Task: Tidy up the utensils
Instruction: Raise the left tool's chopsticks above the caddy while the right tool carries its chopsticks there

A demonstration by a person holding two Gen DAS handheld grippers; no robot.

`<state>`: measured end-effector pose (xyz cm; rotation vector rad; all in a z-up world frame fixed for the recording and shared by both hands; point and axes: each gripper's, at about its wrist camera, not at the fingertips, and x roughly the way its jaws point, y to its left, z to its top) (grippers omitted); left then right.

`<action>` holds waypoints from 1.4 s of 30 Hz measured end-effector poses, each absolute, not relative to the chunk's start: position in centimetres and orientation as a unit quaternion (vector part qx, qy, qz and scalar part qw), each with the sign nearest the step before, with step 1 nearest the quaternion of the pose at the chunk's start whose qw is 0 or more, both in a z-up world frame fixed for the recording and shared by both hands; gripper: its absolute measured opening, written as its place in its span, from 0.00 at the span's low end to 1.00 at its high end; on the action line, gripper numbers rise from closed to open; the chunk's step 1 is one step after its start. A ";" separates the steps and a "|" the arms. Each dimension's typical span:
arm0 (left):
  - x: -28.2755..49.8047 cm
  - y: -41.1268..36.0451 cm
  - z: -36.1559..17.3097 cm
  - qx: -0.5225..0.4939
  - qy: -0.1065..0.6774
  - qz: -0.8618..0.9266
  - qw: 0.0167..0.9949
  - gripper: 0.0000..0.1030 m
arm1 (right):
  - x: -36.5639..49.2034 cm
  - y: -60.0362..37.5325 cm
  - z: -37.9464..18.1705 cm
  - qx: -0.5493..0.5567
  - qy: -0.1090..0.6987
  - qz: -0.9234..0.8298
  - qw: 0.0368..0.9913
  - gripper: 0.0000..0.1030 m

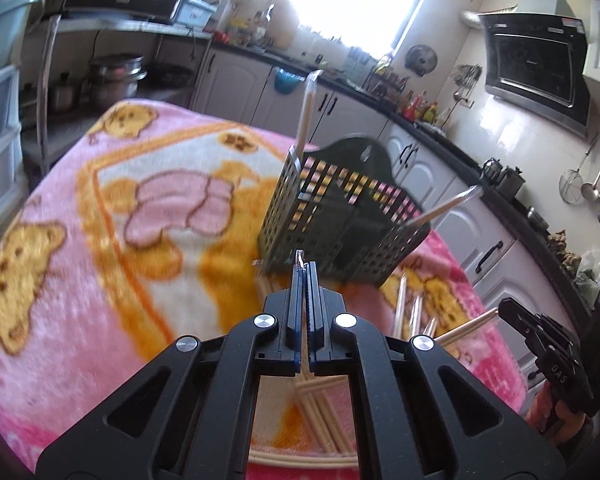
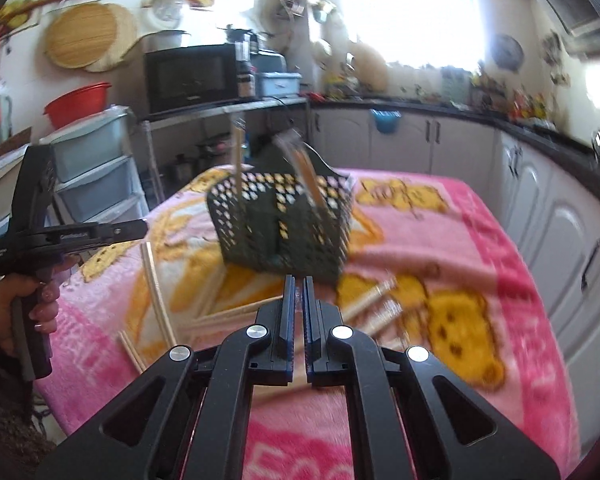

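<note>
Chopsticks (image 1: 464, 330) pinched thinly in both closed grippers, left (image 1: 305, 270) and right (image 2: 297, 286); could slip, missing basket (image 1: 340, 216).

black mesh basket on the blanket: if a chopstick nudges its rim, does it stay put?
Probably not firmly. The black mesh basket looks like thin perforated plastic, so likely light. It stands tall on a soft pink blanket, so it may tip or slide. The chopsticks leaning outward add leverage.

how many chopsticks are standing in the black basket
2: one wooden chopstick upright at the left corner of the black perforated plastic basket, another leaning out its right side. More may be hidden inside.
</note>
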<state>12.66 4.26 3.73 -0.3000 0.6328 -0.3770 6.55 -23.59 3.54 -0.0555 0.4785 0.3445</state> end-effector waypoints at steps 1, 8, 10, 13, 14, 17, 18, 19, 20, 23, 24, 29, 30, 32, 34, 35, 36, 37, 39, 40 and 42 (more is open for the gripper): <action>12.7 4.2 4.0 -0.145 0.304 -0.186 0.923 0.00 | 6.6 -23.1 4.1 -0.037 0.227 0.175 0.957 0.04; 13.0 4.1 6.9 -0.137 0.269 -0.198 0.932 0.00 | 7.1 -20.3 7.3 -0.070 0.181 0.206 0.959 0.04; 13.0 4.0 7.9 -0.135 0.258 -0.201 0.935 0.00 | 7.4 -19.7 8.3 -0.077 0.170 0.213 0.959 0.04; 13.2 4.0 9.1 -0.134 0.244 -0.207 0.938 0.00 | 7.7 -19.3 9.3 -0.080 0.157 0.221 0.959 0.04; 13.2 4.0 9.5 -0.134 0.240 -0.209 0.938 0.00 | 7.8 -19.2 9.8 -0.080 0.152 0.223 0.959 0.04; 13.4 4.1 10.9 -0.140 0.226 -0.221 0.938 0.00 | 8.2 -18.9 11.2 -0.084 0.132 0.223 0.962 0.04; 13.4 4.1 11.2 -0.141 0.223 -0.224 0.938 0.00 | 8.2 -19.0 11.5 -0.084 0.127 0.223 0.963 0.04; 13.5 4.1 11.9 -0.141 0.215 -0.227 0.940 0.00 | 8.3 -19.1 12.0 -0.084 0.122 0.223 0.964 0.04; 13.5 4.1 12.3 -0.139 0.210 -0.227 0.941 0.00 | 8.5 -19.0 12.4 -0.084 0.117 0.222 0.964 0.04; 13.6 3.8 14.0 -0.134 0.192 -0.234 0.944 0.00 | 8.8 -19.3 13.7 -0.086 0.098 0.218 0.967 0.04; 13.6 3.7 14.6 -0.134 0.186 -0.237 0.944 0.00 | 9.0 -19.4 14.2 -0.087 0.094 0.216 0.968 0.04; 14.0 3.2 17.3 -0.123 0.159 -0.246 0.948 0.00 | 9.9 -20.0 16.3 -0.088 0.069 0.202 0.973 0.04; 14.2 2.9 18.0 -0.120 0.152 -0.248 0.949 0.00 | 10.1 -20.0 16.6 -0.086 0.067 0.200 0.974 0.04; 14.5 2.7 18.8 -0.118 0.143 -0.251 0.950 0.00 | 10.6 -20.5 17.4 -0.083 0.058 0.193 0.976 0.04; 14.8 2.4 19.9 -0.118 0.132 -0.256 0.950 0.00 | 10.9 -20.8 18.0 -0.082 0.051 0.187 0.978 0.04; 15.0 2.1 20.3 -0.116 0.126 -0.257 0.951 0.00 | 11.1 -20.9 18.3 -0.082 0.047 0.185 0.978 0.04; 15.2 1.9 20.9 -0.113 0.120 -0.256 0.952 0.00 | 11.4 -21.1 18.6 -0.082 0.044 0.182 0.979 0.04; 15.4 1.7 21.2 -0.112 0.116 -0.256 0.953 0.00 | 11.6 -21.1 18.9 -0.082 0.041 0.180 0.979 0.04; 15.9 1.4 21.9 -0.110 0.110 -0.256 0.954 0.00 | 12.1 -21.3 19.4 -0.084 0.035 0.174 0.981 0.04; 16.0 1.3 22.1 -0.109 0.108 -0.255 0.955 0.00 | 12.4 -21.3 19.6 -0.085 0.034 0.171 0.981 0.04; 16.6 1.0 22.6 -0.109 0.104 -0.253 0.956 0.00 | 13.0 -21.4 20.0 -0.087 0.030 0.166 0.982 0.04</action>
